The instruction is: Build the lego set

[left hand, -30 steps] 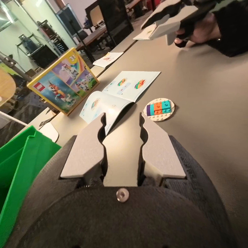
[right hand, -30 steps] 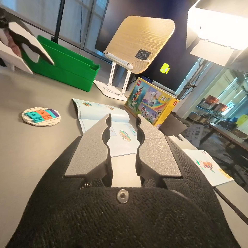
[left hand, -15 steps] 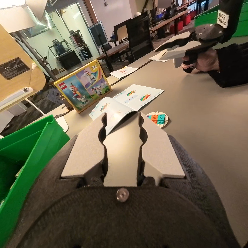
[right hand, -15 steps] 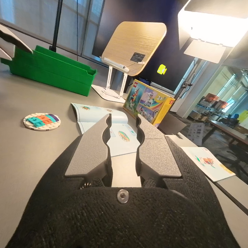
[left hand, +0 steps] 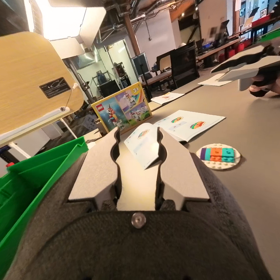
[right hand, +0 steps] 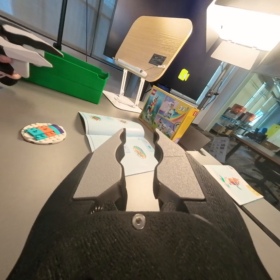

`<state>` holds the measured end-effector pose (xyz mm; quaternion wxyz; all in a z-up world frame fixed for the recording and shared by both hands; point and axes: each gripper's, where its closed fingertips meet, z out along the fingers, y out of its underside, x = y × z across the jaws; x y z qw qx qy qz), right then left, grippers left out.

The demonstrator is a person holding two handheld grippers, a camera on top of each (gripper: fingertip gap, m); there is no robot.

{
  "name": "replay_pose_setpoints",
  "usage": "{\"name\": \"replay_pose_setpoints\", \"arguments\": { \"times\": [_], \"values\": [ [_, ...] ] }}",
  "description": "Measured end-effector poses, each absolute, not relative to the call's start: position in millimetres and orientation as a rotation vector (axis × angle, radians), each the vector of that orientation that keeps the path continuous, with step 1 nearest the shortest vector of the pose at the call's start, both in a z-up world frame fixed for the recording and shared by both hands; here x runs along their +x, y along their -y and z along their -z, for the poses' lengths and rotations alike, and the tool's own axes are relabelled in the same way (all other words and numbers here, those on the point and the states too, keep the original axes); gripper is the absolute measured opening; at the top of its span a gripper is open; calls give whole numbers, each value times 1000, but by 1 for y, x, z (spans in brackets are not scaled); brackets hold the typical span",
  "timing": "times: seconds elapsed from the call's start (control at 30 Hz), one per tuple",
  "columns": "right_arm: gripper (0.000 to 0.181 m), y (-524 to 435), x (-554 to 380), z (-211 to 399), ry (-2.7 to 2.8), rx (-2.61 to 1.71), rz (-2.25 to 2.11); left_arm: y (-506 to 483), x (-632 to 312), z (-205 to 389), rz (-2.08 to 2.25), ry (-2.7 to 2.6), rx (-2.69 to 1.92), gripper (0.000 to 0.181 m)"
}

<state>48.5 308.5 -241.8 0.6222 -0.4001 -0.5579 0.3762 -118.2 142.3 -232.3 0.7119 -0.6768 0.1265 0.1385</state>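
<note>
A round white lego plate (left hand: 218,165) with purple, teal and orange bricks on it lies on the grey table, right of my left gripper (left hand: 137,133). It also shows in the right wrist view (right hand: 43,140), left of my right gripper (right hand: 139,131). Both grippers are open and empty, held above the table. An open instruction booklet (left hand: 181,125) lies ahead of both, also in the right wrist view (right hand: 106,125). The right gripper shows far right in the left wrist view (left hand: 242,69); the left gripper shows at the left edge of the right wrist view (right hand: 25,53).
A green bin (left hand: 37,174) stands at the left, also in the right wrist view (right hand: 68,77). A wooden book stand (right hand: 153,45) and the yellow lego box (right hand: 168,113) stand behind the booklet. Another leaflet (right hand: 231,183) lies near the table's right edge. Across from one pair of fingers to the other is roughly 25 cm. From the left gripper's tips to the round white lego plate (left hand: 218,165) is close to 12 cm. My right wrist view (right hand: 32,124) looks at it from another angle.
My left gripper has tilted up and swung left toward the green bin, so the round plate now sits to its right. The right gripper has barely moved. Both stay open.
</note>
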Motion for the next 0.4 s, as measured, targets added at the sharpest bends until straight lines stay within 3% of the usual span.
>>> {"name": "replay_pose_setpoints", "arguments": {
  "times": [0.4],
  "values": [
    [34, -316, 42, 247, 1292, -937, -795, -142, -114, 233, -254, -310, -1425, 45]
  ]
}}
